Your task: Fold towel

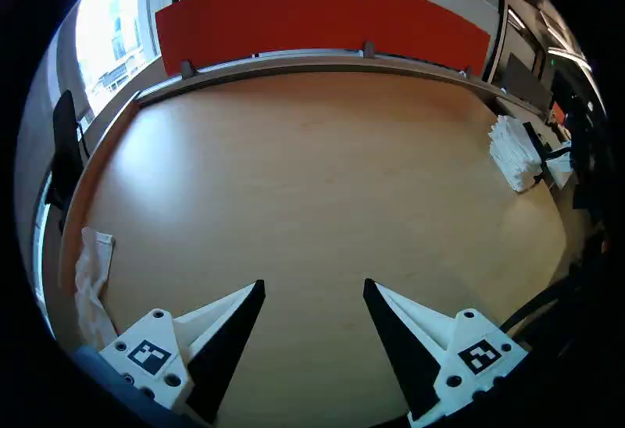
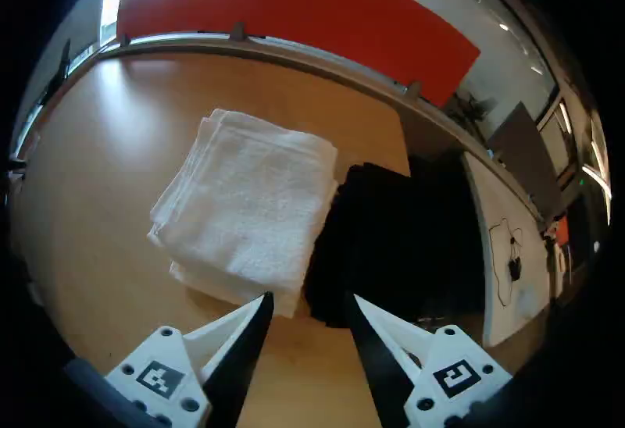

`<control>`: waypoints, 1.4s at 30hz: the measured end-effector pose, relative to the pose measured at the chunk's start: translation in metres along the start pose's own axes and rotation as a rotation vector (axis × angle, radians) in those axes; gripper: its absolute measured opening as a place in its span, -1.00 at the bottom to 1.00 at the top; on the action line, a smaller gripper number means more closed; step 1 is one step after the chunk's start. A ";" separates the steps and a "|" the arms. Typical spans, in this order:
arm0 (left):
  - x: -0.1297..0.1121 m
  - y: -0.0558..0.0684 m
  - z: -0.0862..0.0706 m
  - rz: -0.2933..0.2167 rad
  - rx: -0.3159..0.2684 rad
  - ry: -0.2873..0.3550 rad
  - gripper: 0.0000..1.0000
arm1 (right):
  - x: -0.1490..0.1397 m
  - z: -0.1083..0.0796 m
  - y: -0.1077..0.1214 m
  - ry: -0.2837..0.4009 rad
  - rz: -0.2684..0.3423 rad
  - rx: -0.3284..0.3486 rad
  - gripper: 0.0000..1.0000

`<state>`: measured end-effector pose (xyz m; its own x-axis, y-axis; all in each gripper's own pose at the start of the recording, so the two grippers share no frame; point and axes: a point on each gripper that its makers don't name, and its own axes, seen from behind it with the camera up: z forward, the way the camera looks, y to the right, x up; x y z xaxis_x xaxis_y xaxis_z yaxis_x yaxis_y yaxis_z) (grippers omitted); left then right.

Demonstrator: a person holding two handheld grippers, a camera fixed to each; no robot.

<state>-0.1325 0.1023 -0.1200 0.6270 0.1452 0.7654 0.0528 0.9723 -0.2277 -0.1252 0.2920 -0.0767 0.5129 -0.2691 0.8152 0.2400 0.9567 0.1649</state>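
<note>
1. Right gripper view: the right gripper (image 2: 308, 296), fingers apart and empty, hovers just short of a folded towel stack (image 2: 250, 194) on the table (image 2: 101, 162); a dark heap (image 2: 391, 233) touches the stack's side.
2. Left gripper (image 1: 313, 282) is likewise apart over bare wood. A loose towel (image 1: 92, 272) droops at the table edge, possibly half off.
3. The terry looks soft, light and floppy, so pinch it at a corner.

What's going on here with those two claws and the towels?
A person is folding towels with a gripper in each hand. The right gripper hovers open by a stack of folded white towels, holding nothing. The left gripper is open too, over the wooden table; a crumpled white towel lies at its edge.
</note>
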 end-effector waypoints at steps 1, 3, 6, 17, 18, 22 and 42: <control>0.000 0.000 0.000 0.000 -0.001 0.000 0.87 | 0.001 -0.001 0.001 0.006 0.001 -0.005 0.55; 0.000 0.001 0.000 -0.001 -0.002 0.001 0.87 | 0.001 -0.003 0.001 0.014 0.004 -0.010 0.86; 0.000 0.001 0.000 -0.001 -0.005 0.002 0.87 | 0.003 -0.005 -0.001 0.022 0.014 -0.008 1.00; 0.002 0.000 -0.002 0.002 -0.006 0.011 0.88 | 0.008 -0.011 -0.004 0.047 0.023 -0.012 1.00; 0.003 0.000 -0.002 0.001 -0.006 0.012 0.88 | 0.010 -0.012 -0.005 0.054 0.029 -0.012 1.00; 0.006 0.000 -0.003 -0.001 -0.005 0.019 0.88 | 0.021 -0.014 -0.010 0.093 0.060 -0.014 1.00; 0.019 -0.004 -0.006 -0.015 0.004 0.049 0.87 | 0.060 -0.023 -0.017 0.253 0.368 -0.044 1.00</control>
<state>-0.1159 0.1003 -0.1087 0.6632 0.1213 0.7385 0.0595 0.9751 -0.2136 -0.0793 0.2573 -0.0435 0.7546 0.0646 0.6530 0.0356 0.9896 -0.1390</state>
